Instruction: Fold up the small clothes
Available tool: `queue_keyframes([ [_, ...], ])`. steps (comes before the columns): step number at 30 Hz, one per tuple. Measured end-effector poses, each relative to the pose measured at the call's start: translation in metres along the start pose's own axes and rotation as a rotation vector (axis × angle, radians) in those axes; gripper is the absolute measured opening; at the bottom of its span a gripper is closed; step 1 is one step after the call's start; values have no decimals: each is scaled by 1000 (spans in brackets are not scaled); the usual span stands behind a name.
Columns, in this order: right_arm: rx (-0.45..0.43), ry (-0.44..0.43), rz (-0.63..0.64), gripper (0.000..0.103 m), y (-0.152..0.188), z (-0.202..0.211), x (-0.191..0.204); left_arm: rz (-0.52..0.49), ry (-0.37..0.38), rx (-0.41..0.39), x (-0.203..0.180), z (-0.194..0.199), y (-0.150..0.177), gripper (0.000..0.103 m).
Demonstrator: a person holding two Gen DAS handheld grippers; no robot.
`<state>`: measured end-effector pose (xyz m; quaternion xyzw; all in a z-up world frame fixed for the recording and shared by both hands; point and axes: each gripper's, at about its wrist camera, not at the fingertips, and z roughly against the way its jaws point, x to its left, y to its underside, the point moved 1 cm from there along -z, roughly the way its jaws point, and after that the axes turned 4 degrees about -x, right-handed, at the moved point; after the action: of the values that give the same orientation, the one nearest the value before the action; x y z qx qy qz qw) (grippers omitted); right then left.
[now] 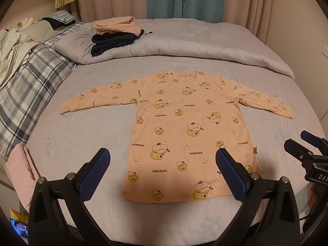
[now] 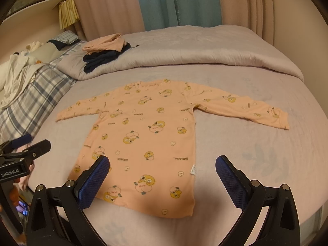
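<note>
A small peach long-sleeved shirt (image 1: 184, 123) with yellow cartoon prints lies flat on the bed, both sleeves spread out, hem toward me. It also shows in the right wrist view (image 2: 147, 131). My left gripper (image 1: 163, 157) is open and empty, hovering over the hem's left part. My right gripper (image 2: 162, 164) is open and empty, hovering over the hem's right corner; it shows at the right edge of the left wrist view (image 1: 303, 143). The left gripper shows at the left edge of the right wrist view (image 2: 28, 145).
The bed (image 1: 82, 135) has a lilac sheet. A folded duvet (image 1: 184, 43) lies across the back with a pile of folded clothes (image 1: 114, 37) on it. Plaid bedding (image 1: 30, 82) and a pink cloth (image 1: 20, 170) lie at the left. Curtains hang behind.
</note>
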<state>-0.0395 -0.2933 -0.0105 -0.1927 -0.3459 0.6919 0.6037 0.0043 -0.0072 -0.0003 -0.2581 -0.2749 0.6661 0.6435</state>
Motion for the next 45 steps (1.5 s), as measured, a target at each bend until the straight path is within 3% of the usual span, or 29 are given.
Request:
queue_keyframes([
  [30, 8, 2, -6, 102, -1, -3, -2, 7, 6, 3, 1, -4, 0, 103],
  [33, 10, -32, -36, 102, 1, -10, -7, 57, 23, 29, 6, -19, 1, 103],
  [36, 27, -121, -119, 102, 6, -23, -22, 106, 30, 81, 13, -42, 7, 103],
  [38, 53, -169, -217, 102, 13, -37, -40, 138, 75, 138, 16, -61, 13, 103],
  [43, 81, -183, -434, 102, 34, -66, -92, 327, 316, 234, 31, -104, 31, 103],
  [45, 79, -184, -525, 102, 42, -72, -116, 381, 342, 238, 35, -114, 35, 103],
])
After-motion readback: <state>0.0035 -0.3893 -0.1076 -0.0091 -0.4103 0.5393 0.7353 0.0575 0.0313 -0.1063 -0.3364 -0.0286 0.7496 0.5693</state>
